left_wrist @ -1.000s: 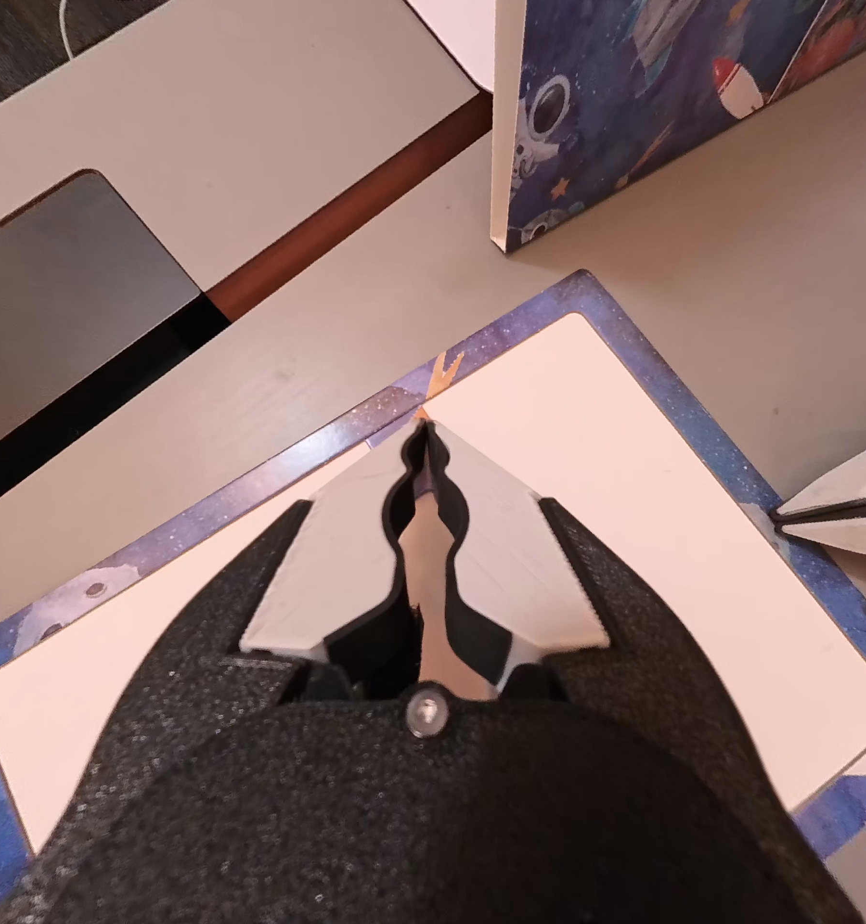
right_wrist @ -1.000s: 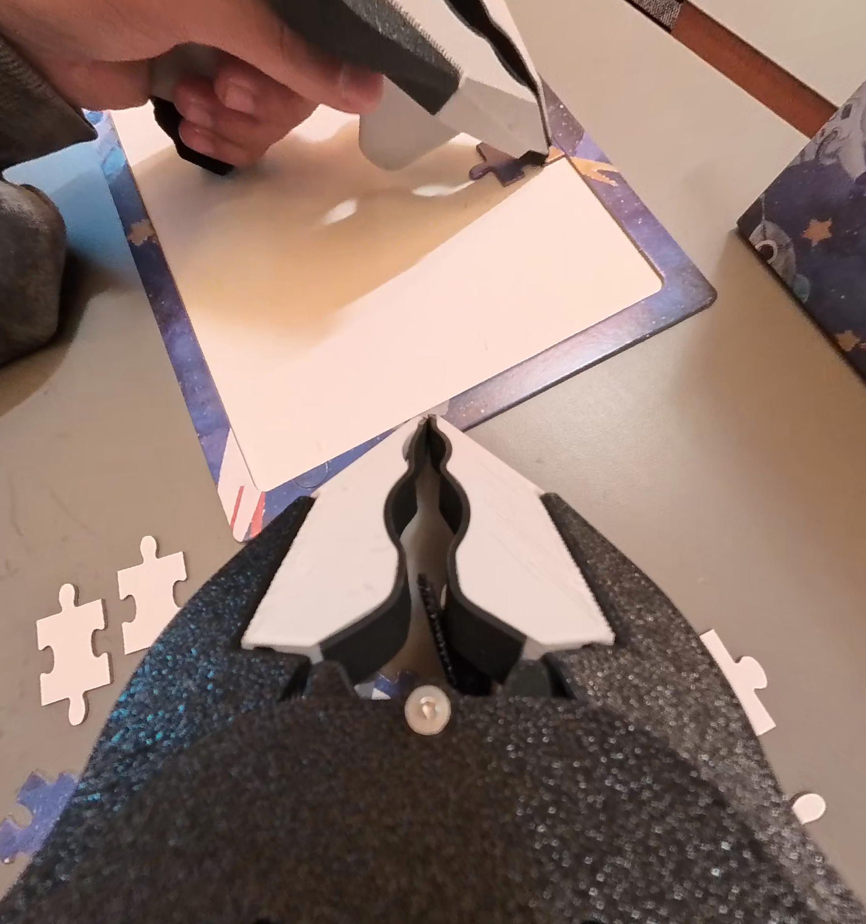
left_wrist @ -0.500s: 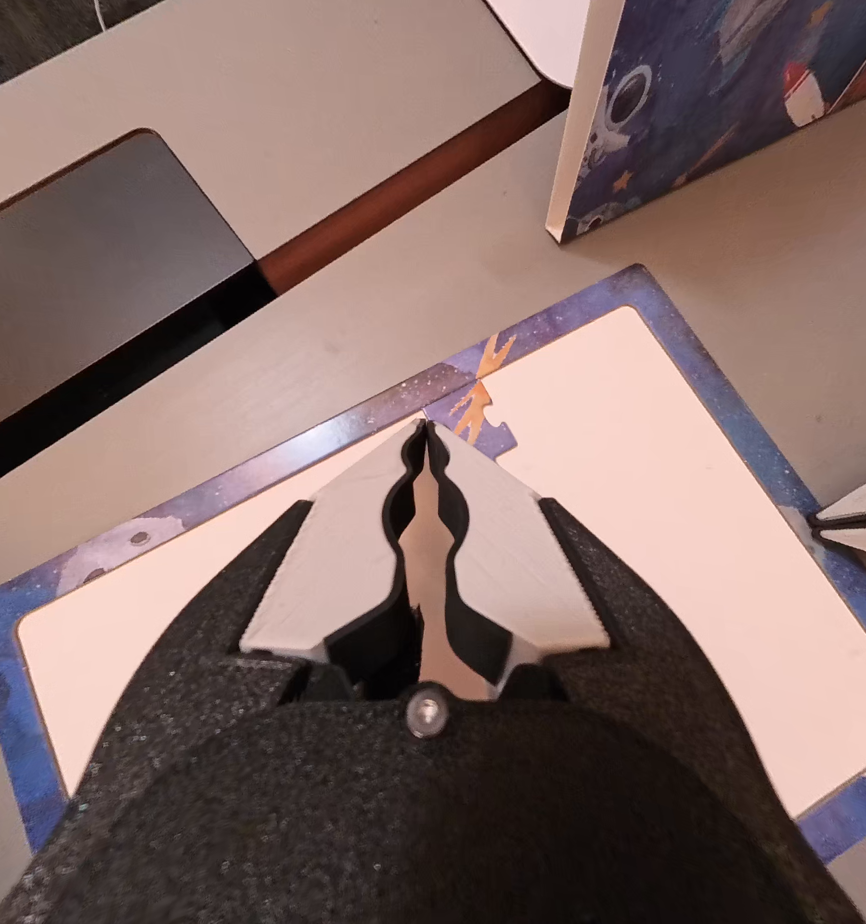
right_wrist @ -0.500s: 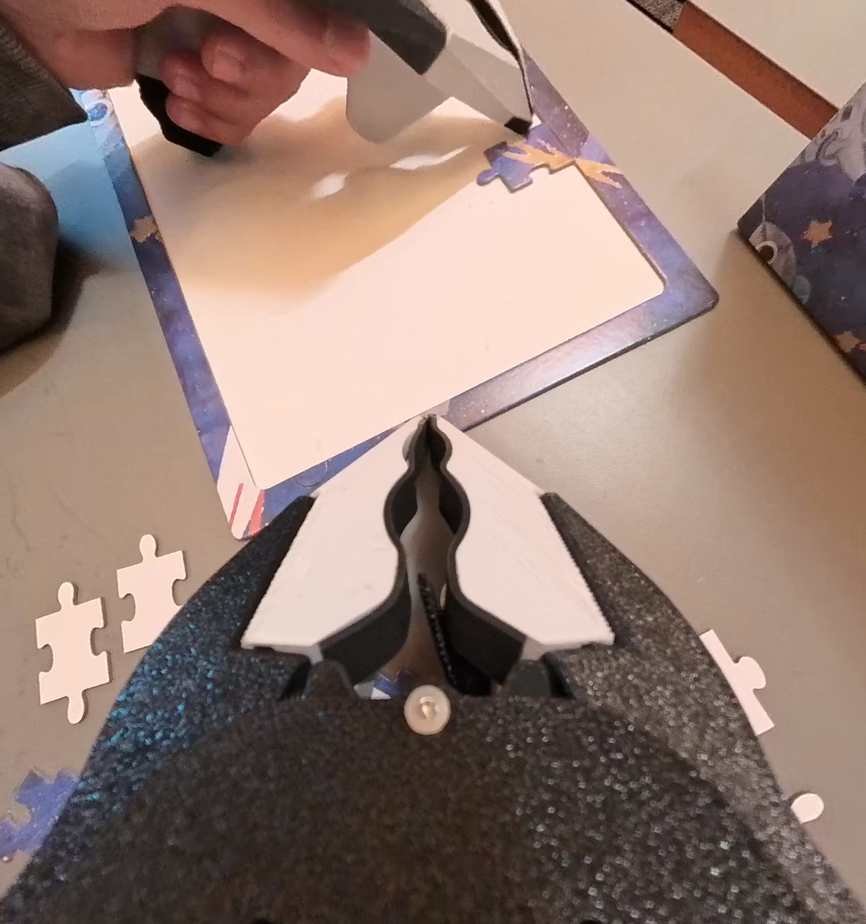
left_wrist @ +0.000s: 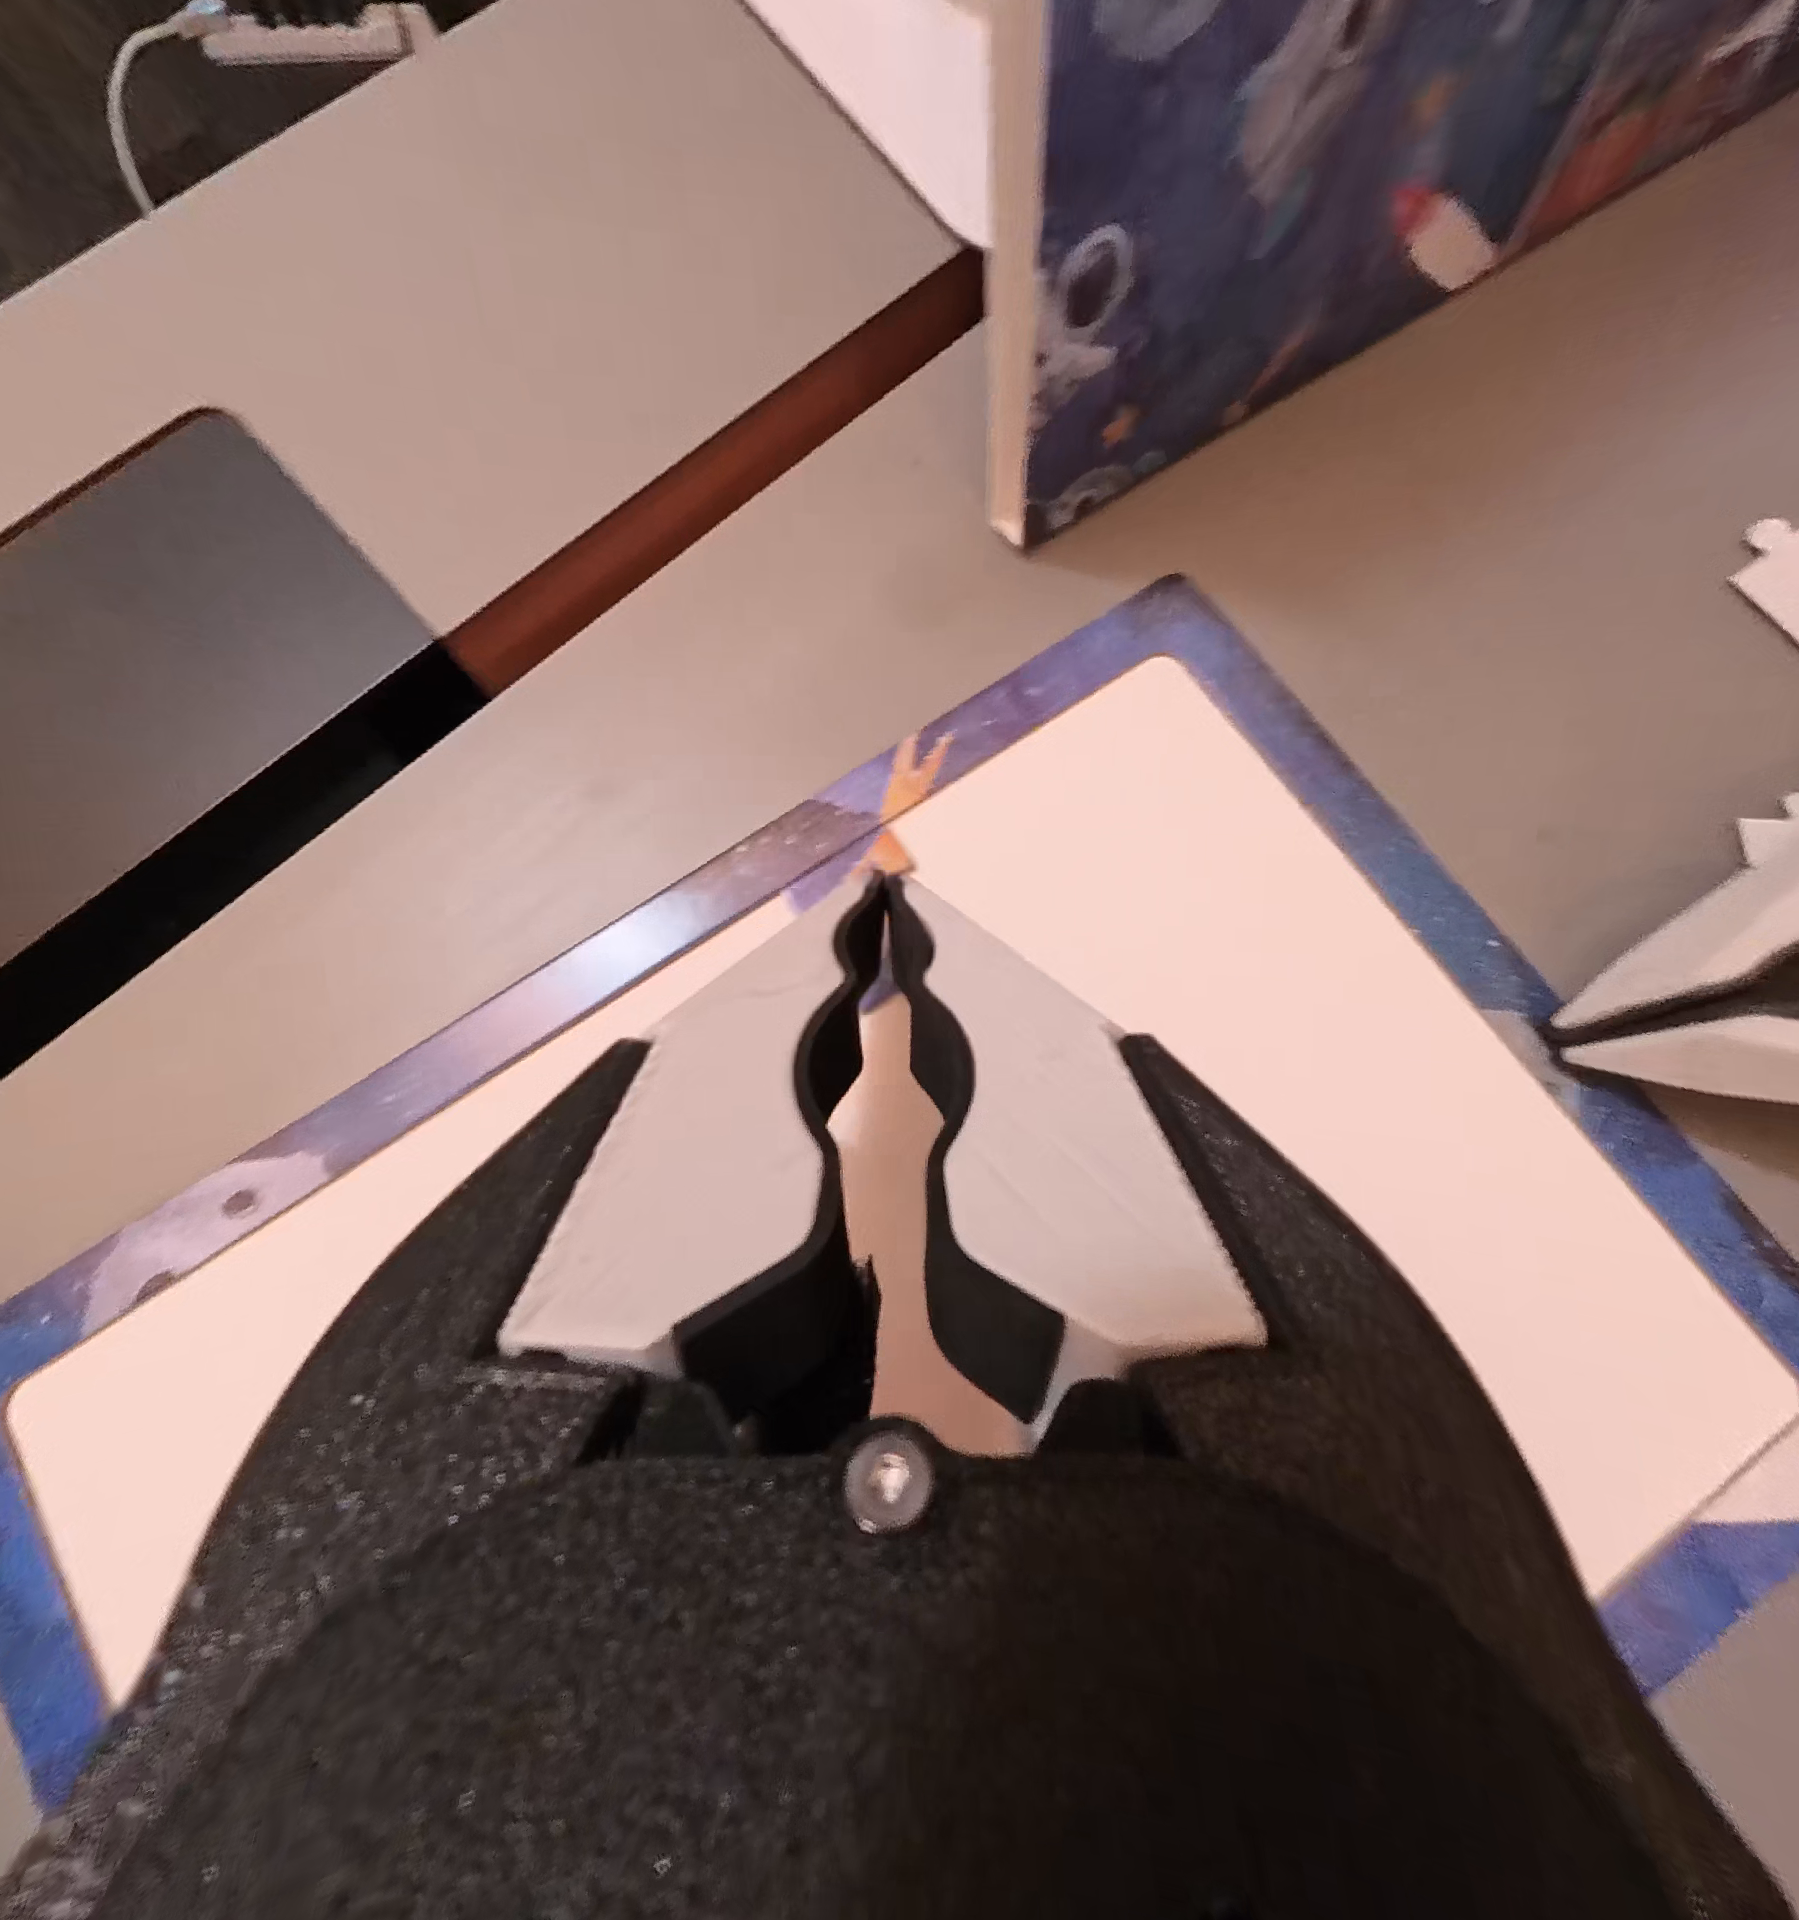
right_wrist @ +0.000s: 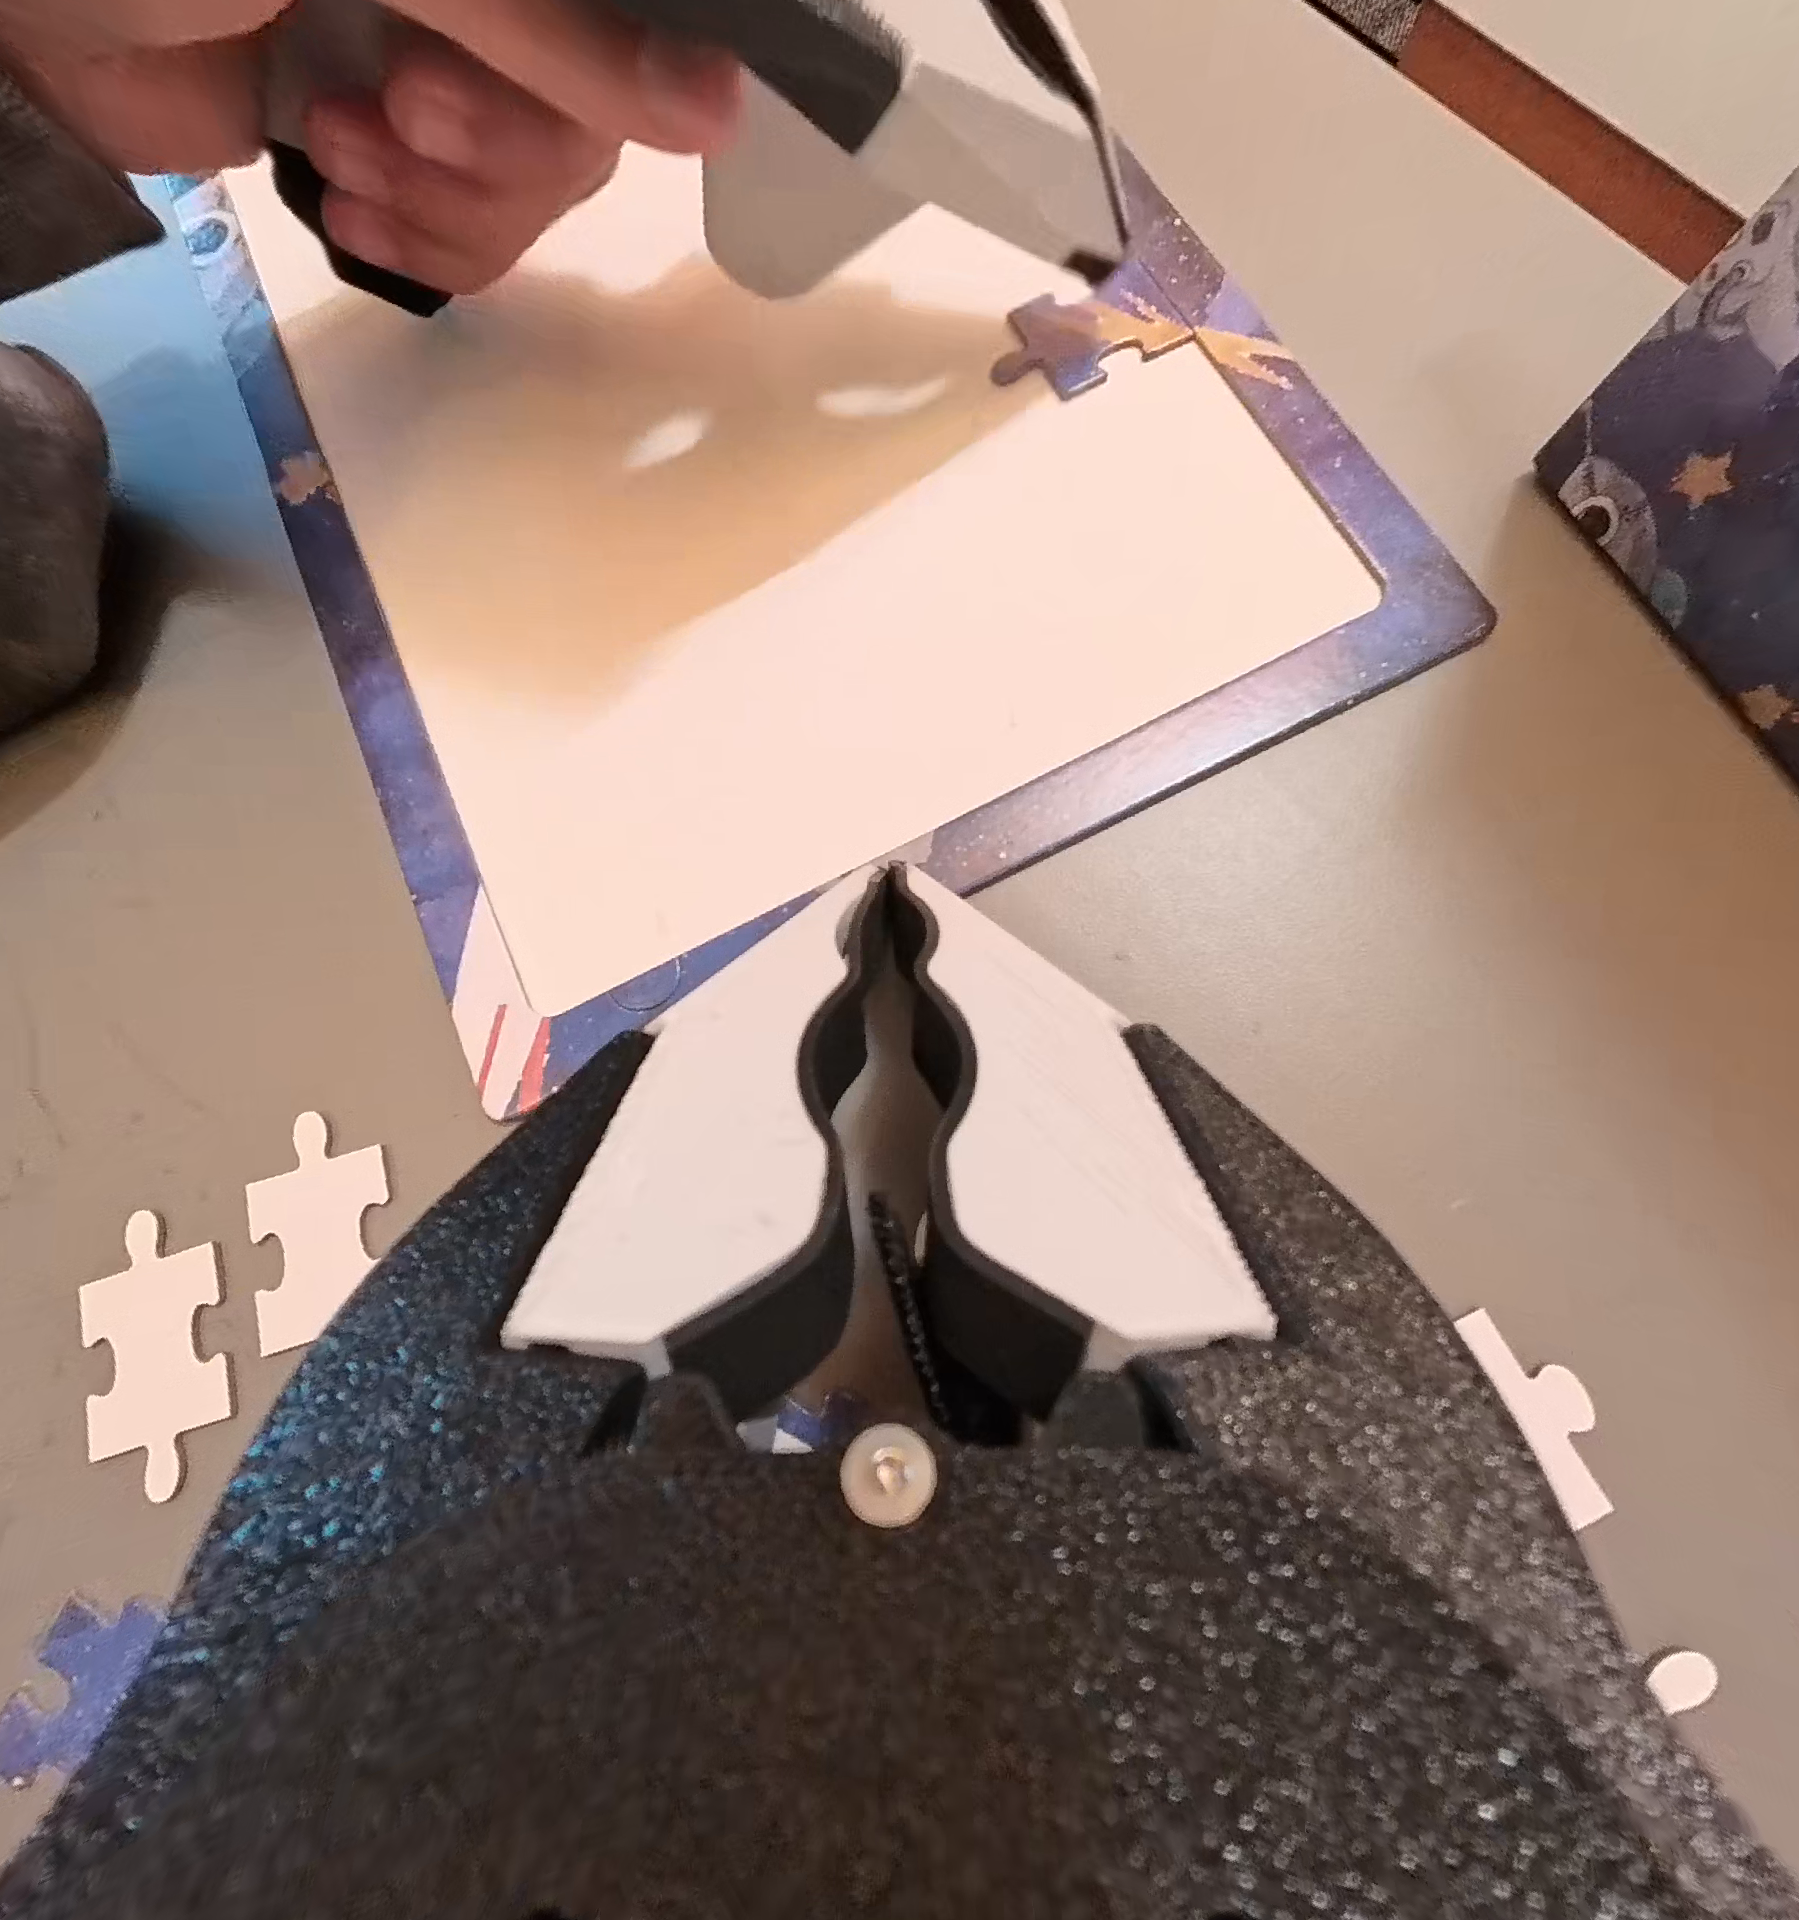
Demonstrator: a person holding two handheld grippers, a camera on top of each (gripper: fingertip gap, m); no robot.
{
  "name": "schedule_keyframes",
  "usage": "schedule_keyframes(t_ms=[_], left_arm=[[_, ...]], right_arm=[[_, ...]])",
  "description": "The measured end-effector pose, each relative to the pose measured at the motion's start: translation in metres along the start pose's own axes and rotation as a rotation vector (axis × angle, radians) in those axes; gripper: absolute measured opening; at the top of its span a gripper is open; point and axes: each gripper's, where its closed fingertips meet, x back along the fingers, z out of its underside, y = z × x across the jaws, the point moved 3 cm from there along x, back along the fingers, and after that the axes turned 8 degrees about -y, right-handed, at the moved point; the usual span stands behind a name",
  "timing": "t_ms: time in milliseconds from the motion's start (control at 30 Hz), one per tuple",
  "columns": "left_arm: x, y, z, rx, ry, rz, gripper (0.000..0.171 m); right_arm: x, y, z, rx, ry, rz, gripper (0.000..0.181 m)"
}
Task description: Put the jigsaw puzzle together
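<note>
On the left, the left gripper (left_wrist: 882,883) hangs over the puzzle tray (left_wrist: 604,956), jaws pressed together on nothing. Its tips sit just beside the one seated piece (right_wrist: 1071,348), blue with a gold streak, lying against the tray's far border. I'd say press that piece flat along the border before leaving it. To the right, the right gripper (right_wrist: 890,883) is clenched empty too, at the tray's near edge, with loose white pieces (right_wrist: 152,1351) on the table (right_wrist: 1290,1039) beside it.
</note>
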Motion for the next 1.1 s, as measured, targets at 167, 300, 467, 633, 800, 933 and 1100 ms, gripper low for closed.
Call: schedule_keyframes(t_ms=[167, 300, 467, 633, 800, 933, 1100], left_arm=[[-0.005, -0.004, 0.002, -0.015, 0.023, -0.004, 0.0], [-0.006, 0.003, 0.008, 0.001, 0.051, -0.035, 0.0], [0.023, 0.015, -0.012, 0.026, -0.033, -0.085, 0.0], [0.092, 0.03, 0.053, 0.019, 0.25, -0.173, 0.001], [0.117, 0.006, 0.096, 0.024, 0.251, -0.166, 0.0], [0.123, -0.009, 0.1, 0.018, 0.235, -0.17, 0.0], [0.126, -0.028, 0.103, 0.009, 0.214, -0.196, 0.0]], right_arm=[[-0.002, 0.001, -0.001, -0.001, 0.0, -0.001, 0.0], [-0.002, 0.001, -0.001, 0.0, 0.0, 0.0, 0.0], [-0.001, 0.002, -0.004, -0.003, 0.0, -0.004, 0.0], [-0.003, -0.001, -0.004, 0.009, 0.01, 0.001, 0.0], [-0.005, 0.002, -0.005, 0.085, 0.047, 0.052, 0.0], [0.0, 0.002, -0.002, 0.113, 0.066, 0.082, 0.0], [0.008, -0.003, 0.004, 0.149, 0.092, 0.124, 0.0]])
